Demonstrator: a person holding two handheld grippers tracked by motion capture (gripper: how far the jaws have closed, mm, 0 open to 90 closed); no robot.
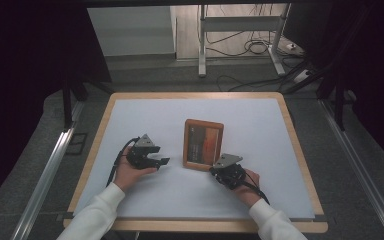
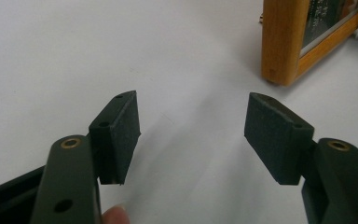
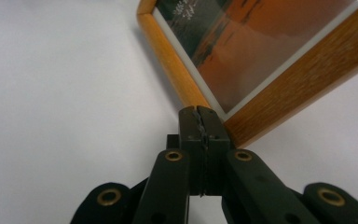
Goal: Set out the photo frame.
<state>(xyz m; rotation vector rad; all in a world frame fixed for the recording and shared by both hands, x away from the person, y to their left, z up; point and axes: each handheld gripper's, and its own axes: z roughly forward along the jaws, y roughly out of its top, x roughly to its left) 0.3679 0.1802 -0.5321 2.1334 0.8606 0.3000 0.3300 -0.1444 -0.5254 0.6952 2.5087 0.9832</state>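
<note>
Wooden-framed picture with an orange sunset print [image 1: 203,144] lies flat, mid-table on the white mat [image 1: 260,120]. Right gripper [image 1: 221,170], jaws clenched on nothing, sits at its near right corner, tips touching or nearly so — probably to nudge or lift it. Left gripper [image 1: 161,161] is released, jaws wide, just left of the frame, likely ready to steady it.

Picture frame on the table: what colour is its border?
Warm orange-brown wood, on the picture frame; it shows best in the right gripper view.
</note>
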